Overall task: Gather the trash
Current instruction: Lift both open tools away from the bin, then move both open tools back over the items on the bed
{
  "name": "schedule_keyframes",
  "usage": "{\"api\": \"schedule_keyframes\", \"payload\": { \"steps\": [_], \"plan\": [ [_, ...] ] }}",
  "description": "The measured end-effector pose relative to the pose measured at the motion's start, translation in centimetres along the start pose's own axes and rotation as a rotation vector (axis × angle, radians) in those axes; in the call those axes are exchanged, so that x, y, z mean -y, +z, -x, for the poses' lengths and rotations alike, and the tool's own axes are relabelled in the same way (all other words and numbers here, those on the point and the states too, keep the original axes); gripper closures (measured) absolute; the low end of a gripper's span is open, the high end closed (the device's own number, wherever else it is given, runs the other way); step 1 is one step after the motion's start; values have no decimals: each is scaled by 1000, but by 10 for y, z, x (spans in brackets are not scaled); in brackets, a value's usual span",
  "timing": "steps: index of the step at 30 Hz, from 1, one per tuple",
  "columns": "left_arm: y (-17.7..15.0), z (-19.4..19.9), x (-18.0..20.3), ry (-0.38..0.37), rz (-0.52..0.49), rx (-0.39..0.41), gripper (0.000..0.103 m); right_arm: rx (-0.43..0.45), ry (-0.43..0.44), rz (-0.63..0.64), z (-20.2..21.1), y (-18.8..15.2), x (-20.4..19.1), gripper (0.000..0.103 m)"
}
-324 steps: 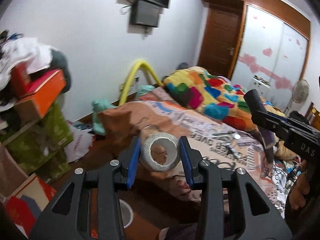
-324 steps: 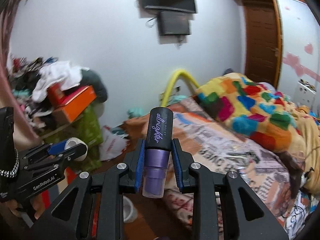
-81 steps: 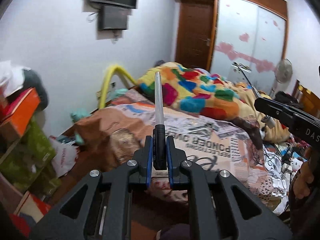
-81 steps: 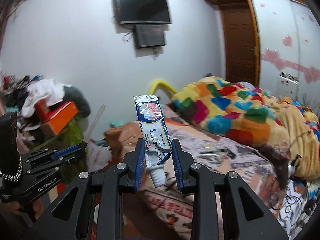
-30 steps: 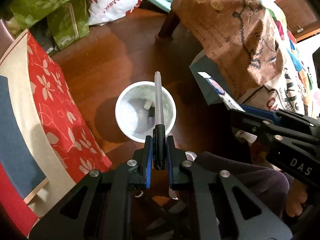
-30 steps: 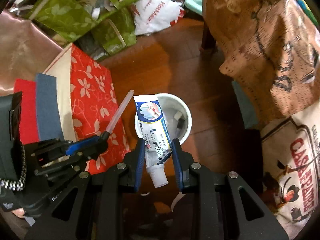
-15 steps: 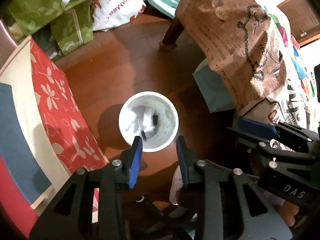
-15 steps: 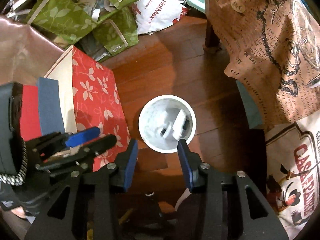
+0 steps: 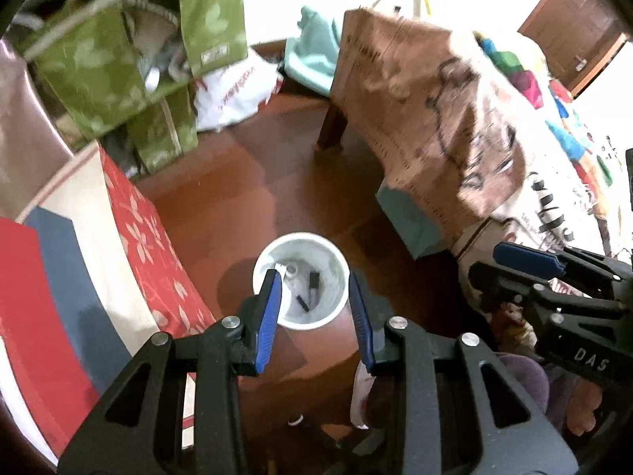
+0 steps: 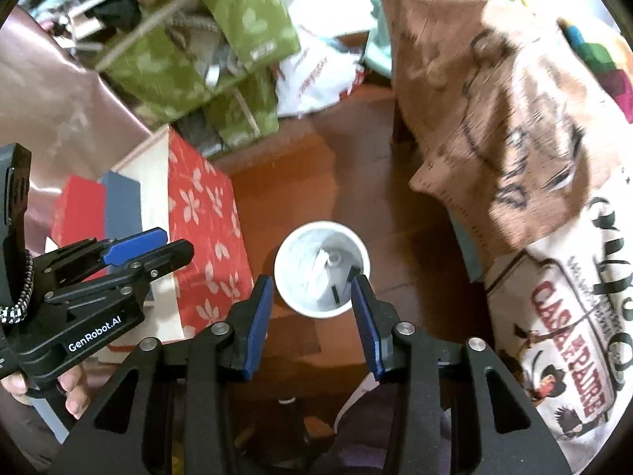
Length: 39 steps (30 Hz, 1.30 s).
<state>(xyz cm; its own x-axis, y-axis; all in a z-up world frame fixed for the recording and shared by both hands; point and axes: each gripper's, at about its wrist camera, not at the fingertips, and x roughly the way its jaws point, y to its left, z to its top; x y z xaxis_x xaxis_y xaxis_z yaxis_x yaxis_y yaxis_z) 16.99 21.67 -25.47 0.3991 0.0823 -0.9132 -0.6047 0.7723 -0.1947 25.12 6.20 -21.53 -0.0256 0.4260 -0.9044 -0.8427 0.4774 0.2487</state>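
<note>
both wrist views look steeply down, sharing the white bin (image 9: 301, 239).

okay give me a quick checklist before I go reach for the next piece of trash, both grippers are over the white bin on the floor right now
1. Left gripper empty: ok. Its jaws have just been opening and nothing sits between the blue pads.
2. Right gripper empty: ok. Its jaws have also just been opening, with nothing between them.
3. Dropped trash inside the round white plastic bin: ok. Pale and dark pieces lie at the bottom.
4. Bin upright on the brown wooden floor: ok.
5. Nothing spilled beside the bin: cannot tell; the fingers hide the floor on its near side.
6. Room left in the bin: ok; the pieces lie well below the rim.
</note>
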Motion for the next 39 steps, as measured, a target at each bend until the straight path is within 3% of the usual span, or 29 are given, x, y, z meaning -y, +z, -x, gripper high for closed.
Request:
{"api": "schedule_keyframes", "payload": {
  "steps": [10, 20, 31, 39],
  "plan": [
    [12, 82, 61, -23, -96, 194, 70, 228, -34, -4, 100, -14, 14, 65],
    [11, 150, 147, -86, -220, 369, 70, 444, -164, -24, 194, -51, 48, 65],
    [0, 179, 263, -159, -378, 448, 70, 593, -293, -118, 268, -95, 110, 65],
    [10, 172, 335, -203, -455, 447, 63, 647, -368, -236, 296, -115, 165, 64]
  ]
}}
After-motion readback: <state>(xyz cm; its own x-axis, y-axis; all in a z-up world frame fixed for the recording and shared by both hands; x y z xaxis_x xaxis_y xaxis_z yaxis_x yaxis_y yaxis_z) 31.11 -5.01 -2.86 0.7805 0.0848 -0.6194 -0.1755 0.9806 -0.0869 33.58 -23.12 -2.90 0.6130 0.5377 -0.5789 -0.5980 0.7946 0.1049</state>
